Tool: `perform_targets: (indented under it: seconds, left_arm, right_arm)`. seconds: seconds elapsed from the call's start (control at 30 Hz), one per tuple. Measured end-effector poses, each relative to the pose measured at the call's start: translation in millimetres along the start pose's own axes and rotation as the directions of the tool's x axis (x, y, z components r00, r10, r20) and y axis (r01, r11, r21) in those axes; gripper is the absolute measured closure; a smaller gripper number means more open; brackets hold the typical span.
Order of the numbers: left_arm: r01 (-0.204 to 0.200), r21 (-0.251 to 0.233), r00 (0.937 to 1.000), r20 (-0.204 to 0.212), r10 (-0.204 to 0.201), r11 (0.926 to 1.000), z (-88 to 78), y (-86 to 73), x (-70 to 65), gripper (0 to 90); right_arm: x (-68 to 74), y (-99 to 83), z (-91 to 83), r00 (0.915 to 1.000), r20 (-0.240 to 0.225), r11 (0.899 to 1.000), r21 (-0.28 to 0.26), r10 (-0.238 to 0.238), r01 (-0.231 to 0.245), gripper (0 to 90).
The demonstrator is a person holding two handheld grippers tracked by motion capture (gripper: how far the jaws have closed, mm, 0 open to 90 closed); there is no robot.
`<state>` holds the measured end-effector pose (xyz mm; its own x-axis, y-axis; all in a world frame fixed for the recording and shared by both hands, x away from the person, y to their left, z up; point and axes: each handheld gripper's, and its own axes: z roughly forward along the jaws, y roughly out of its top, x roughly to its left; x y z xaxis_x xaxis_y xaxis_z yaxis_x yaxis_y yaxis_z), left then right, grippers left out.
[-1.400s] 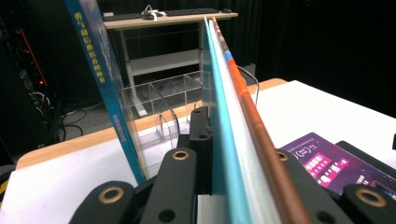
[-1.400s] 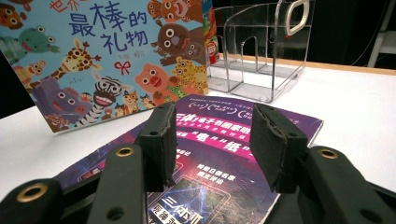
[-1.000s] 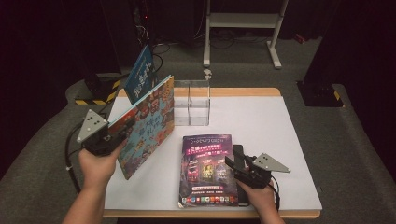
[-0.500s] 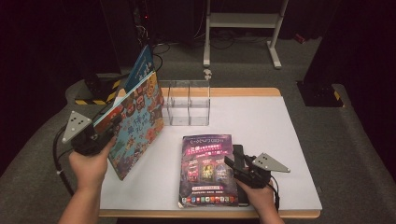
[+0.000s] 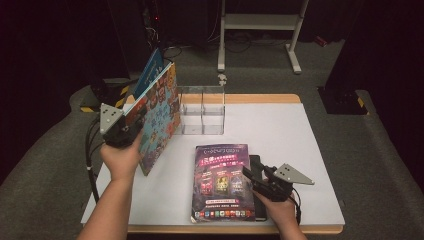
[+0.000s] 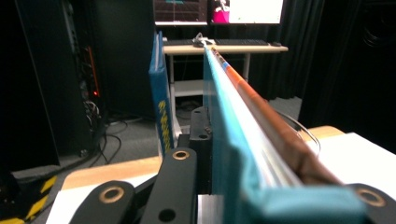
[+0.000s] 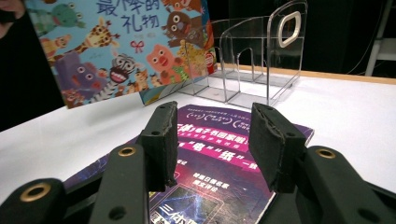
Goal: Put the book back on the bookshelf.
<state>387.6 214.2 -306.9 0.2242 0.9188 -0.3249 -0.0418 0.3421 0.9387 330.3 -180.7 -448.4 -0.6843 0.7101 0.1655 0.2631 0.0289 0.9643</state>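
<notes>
My left gripper (image 5: 139, 121) is shut on the lower edge of a colourful picture book (image 5: 161, 117), held tilted upright at the table's left, its far edge close to a clear acrylic book holder (image 5: 202, 114). In the left gripper view the book's (image 6: 223, 116) teal edge runs away between the jaws. A purple book (image 5: 221, 182) lies flat near the front edge. My right gripper (image 5: 251, 173) rests at its right side, open, its jaws (image 7: 212, 133) hovering over the purple cover (image 7: 219, 154) with nothing between them.
A blue book (image 5: 150, 70) stands upright behind the picture book at the back left. A black book (image 5: 257, 162) peeks out under the purple one's right edge. The white table top (image 5: 280, 130) has bare room right of the holder (image 7: 261, 60).
My left gripper swung the picture book out to the left, then back right and farther up the table, so the book now stands steeper and closer to the clear holder. The right gripper stayed put.
</notes>
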Motion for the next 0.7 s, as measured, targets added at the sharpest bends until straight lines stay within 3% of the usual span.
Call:
perform_targets:
  seconds: [0.47,0.7]
  left_arm:
    - [-0.021,-0.009,0.9986,-0.049,0.02,0.9997,38.5,-12.7,-2.5,81.2]
    - [-0.004,-0.016,0.9982,-0.06,0.003,0.9999,52.4,-21.0,0.7,81.2]
  right_arm:
    - [-1.6,2.0,-5.2,1.0,-0.006,1.0,-0.018,0.003,-0.003,52.5]
    - [-0.3,2.7,-5.5,0.9999,-0.011,1.0,-0.019,-0.003,0.003,52.8]
